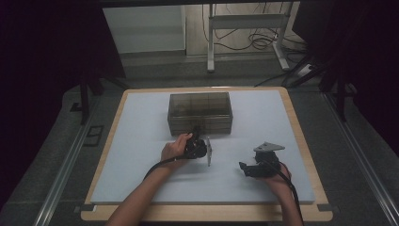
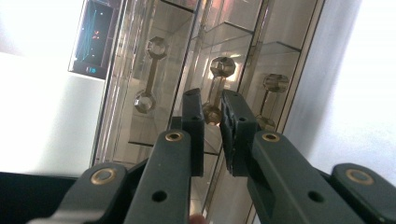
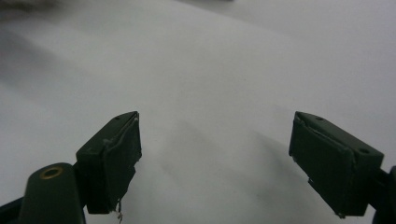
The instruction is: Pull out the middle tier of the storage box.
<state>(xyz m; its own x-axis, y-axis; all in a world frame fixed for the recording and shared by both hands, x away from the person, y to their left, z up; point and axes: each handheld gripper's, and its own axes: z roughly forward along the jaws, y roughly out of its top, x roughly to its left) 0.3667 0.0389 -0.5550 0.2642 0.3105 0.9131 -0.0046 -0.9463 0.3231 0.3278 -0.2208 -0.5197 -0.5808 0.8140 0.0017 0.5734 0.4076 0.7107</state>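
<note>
A smoky see-through drawer box (image 1: 200,113) stands at the middle back of the white table (image 1: 141,155). My left gripper (image 1: 195,133), turned on its side, reaches the box's front face. In the left gripper view the box front (image 2: 154,116) carries three brass-coloured bar handles. The left gripper (image 2: 212,106) has its jaws drawn close on the lower end of the middle handle (image 2: 216,86). My right gripper (image 1: 244,168) rests low at the front right, apart from the box. Its jaws (image 3: 215,140) stand wide, with bare white table between them.
The table has a wooden rim (image 1: 301,141). Beyond its far edge the floor holds a white metal frame (image 1: 247,33) and loose cables (image 1: 261,42). Dark stands (image 1: 84,99) flank the table on both sides.
</note>
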